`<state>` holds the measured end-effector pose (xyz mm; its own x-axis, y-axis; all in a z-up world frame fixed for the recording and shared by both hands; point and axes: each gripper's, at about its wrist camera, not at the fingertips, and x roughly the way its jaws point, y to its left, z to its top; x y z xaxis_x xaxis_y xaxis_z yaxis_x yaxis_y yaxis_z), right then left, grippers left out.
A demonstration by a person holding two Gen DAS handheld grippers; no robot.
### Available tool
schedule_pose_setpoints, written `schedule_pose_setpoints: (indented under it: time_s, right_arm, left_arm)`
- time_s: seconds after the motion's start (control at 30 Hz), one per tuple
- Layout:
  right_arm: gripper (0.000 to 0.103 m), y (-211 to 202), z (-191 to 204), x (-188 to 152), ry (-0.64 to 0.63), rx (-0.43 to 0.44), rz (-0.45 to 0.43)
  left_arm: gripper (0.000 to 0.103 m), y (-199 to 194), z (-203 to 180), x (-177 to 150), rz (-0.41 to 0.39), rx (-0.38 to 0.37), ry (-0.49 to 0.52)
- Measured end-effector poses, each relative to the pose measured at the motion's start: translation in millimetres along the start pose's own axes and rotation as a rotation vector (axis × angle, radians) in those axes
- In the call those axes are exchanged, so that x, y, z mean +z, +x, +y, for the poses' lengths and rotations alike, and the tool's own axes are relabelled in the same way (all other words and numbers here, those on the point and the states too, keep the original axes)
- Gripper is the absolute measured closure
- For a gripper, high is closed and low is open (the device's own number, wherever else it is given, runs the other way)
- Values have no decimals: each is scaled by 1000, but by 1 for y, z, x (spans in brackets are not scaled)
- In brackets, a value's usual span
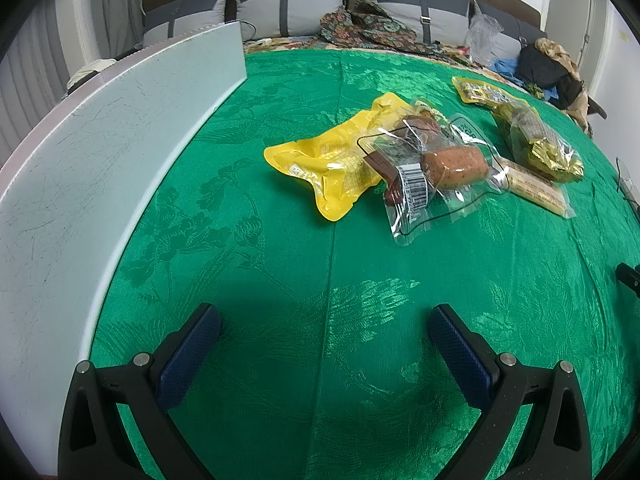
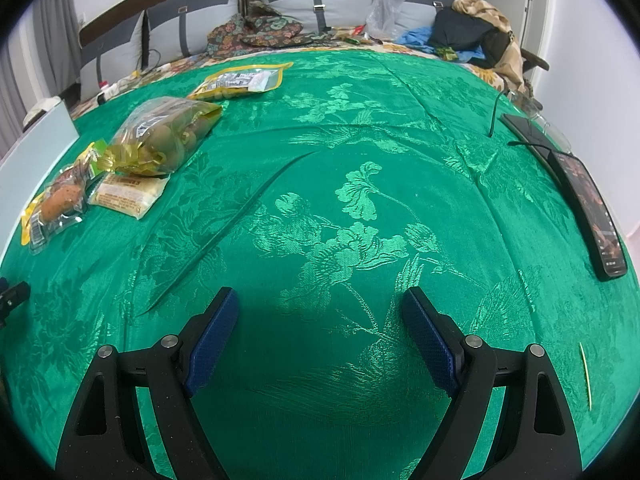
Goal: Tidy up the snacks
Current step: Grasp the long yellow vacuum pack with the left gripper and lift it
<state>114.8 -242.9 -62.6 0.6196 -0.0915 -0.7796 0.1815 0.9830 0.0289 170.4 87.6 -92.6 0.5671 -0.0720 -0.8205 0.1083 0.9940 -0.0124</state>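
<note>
Several snack packs lie on a green patterned cloth (image 1: 320, 264). In the left wrist view a yellow pouch (image 1: 320, 160) lies under a clear pack with a brown sausage (image 1: 452, 164), next to a beige bar (image 1: 536, 190), a clear bag of gold-wrapped sweets (image 1: 536, 140) and a flat yellow-edged pack (image 1: 480, 90). My left gripper (image 1: 324, 320) is open and empty, short of the pile. In the right wrist view the same packs lie far left: sausage pack (image 2: 56, 204), beige bar (image 2: 128, 192), sweets bag (image 2: 160, 136), flat pack (image 2: 240, 80). My right gripper (image 2: 320, 308) is open and empty over bare cloth (image 2: 360, 184).
A white board (image 1: 100, 168) stands along the left edge of the cloth. Two dark phones (image 2: 592, 208) with a cable lie at the right edge. A thin yellow stick (image 2: 586, 376) lies near the right front. Cushions, fabric and clothes are piled behind.
</note>
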Motion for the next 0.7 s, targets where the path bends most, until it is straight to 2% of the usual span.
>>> schedule_pose_setpoints:
  time_s: [0.07, 0.13, 0.2, 0.3, 0.4, 0.47, 0.5, 0.6, 0.67, 0.7]
  right_arm:
    - [16, 0, 0, 0, -1, 0, 0]
    - [16, 0, 0, 0, 0, 0, 0]
    - [16, -1, 1, -1, 2, 3, -2]
    - [16, -1, 2, 0, 4, 5, -2]
    - [16, -1, 2, 0, 5, 6, -3]
    - [16, -1, 2, 0, 5, 6, -3]
    - [16, -1, 3, 0, 5, 7, -3]
    - [16, -1, 3, 0, 4, 6, -3]
    - [16, -1, 2, 0, 5, 7, -3]
    - [16, -1, 2, 0, 6, 8, -3]
  left_arm:
    - [0, -1, 2, 2, 63, -27, 36]
    - [0, -4, 10, 7, 113, -57, 27]
    - [0, -15, 19, 17, 95, -98, 11]
    - [0, -23, 23, 39, 64, -108, 20]
    - [3, -17, 21, 72, 59, -55, 66]
    - [15, -7, 20, 93, 61, -13, 77]
    - [17, 1, 21, 105, 69, 9, 77]
    - [20, 36, 19, 129, 143, 62, 90]
    - [23, 50, 7, 134, 173, 51, 134]
    - [23, 51, -3, 134, 171, 11, 175]
